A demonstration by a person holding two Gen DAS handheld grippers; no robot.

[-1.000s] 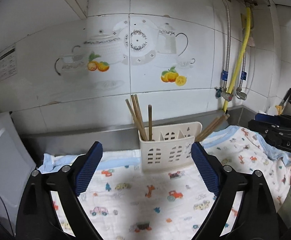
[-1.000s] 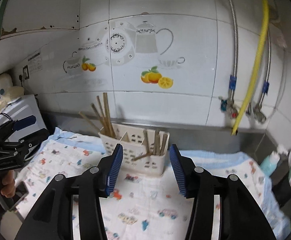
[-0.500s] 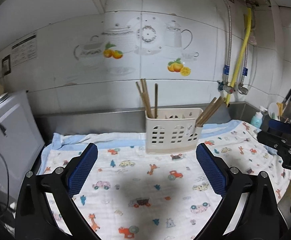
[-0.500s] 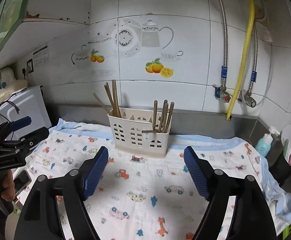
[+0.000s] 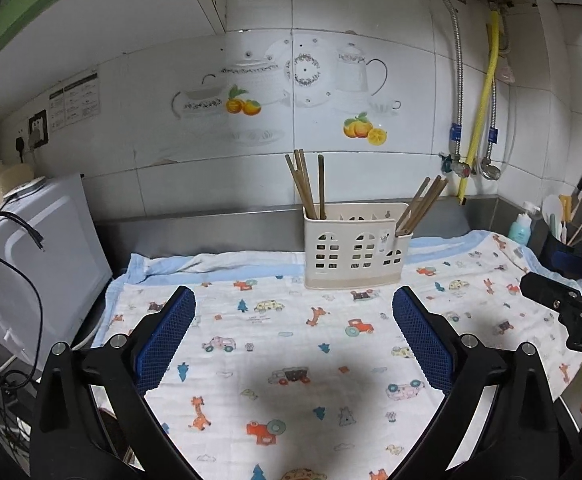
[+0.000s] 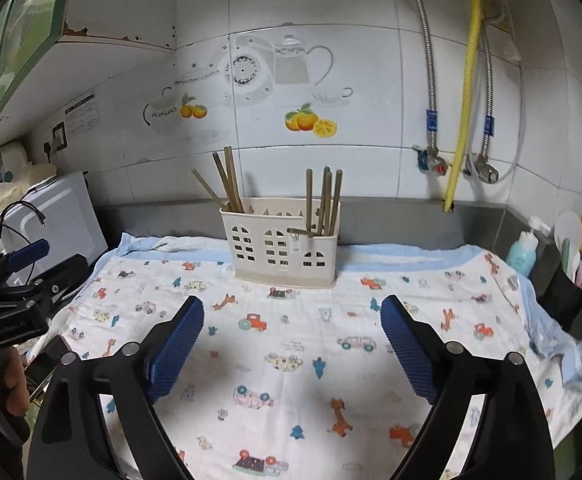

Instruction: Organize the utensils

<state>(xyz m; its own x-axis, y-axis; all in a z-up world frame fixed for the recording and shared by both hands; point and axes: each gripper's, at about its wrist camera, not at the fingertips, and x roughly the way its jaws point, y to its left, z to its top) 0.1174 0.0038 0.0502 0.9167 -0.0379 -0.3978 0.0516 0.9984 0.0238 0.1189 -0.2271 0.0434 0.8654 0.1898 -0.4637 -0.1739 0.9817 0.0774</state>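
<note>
White wall tiles printed with teapots and oranges back a counter covered by a cartoon-print cloth (image 5: pixel 291 344). Left of frame, a white appliance (image 5: pixel 31 264) is seen. At centre, a cream utensil caddy (image 5: pixel 357 246) stands on the cloth; wooden chopsticks (image 5: pixel 309 186) are held nearly upright at its left end, while another bundle (image 5: pixel 421 206) is tilted up-right. Both the left gripper (image 5: pixel 293 334) and right gripper (image 6: pixel 291 336) are spread wide, gripping nothing.

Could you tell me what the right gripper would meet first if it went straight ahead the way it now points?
Probably the white utensil caddy holding chopsticks. The open right gripper points over the printed cloth toward it, though it might graze the cloth first.
</note>
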